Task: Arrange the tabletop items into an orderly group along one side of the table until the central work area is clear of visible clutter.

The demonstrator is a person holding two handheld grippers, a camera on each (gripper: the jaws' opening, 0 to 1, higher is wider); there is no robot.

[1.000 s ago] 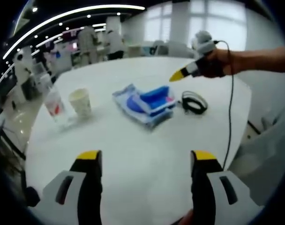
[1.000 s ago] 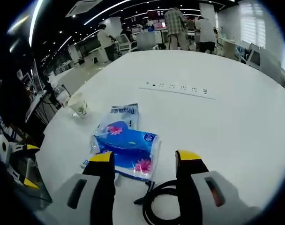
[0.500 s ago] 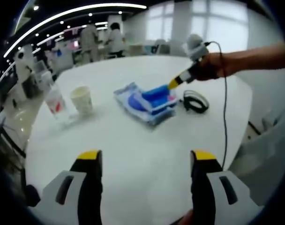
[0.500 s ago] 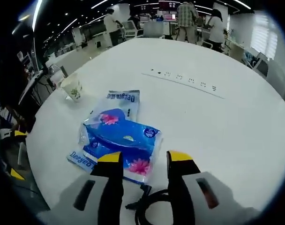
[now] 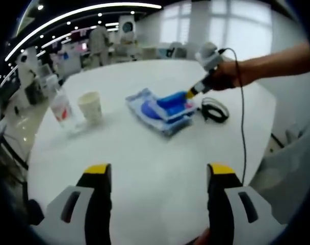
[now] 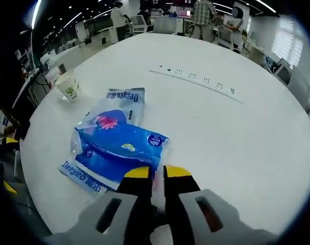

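Showing a white desk (image 6: 257, 132), blue tissue packs (image 6: 114, 148) carrying pink flower prints and white lettering, a cream paper cup (image 5: 90, 105) wearing a green pattern, a black cable coil (image 5: 214, 109), yellow-tipped black fingers (image 6: 137, 173).

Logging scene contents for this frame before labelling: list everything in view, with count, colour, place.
table: 1, white, round, carries everything below
tissue packs: 2, blue and white, stacked near the table's middle
paper cup: 1, pale, upright, toward the table's edge beside the bottle
plastic bottle: 1, clear with red label, upright beside the cup
coiled cable: 1, black, flat on the table beside the packs
socket strip: 1, row of dark marks set in the tabletop
people: several, standing in the background
left hand-held gripper: yellow tips, jaws wide apart above bare table
right hand-held gripper: yellow tips, jaws nearly together at the top pack's edge
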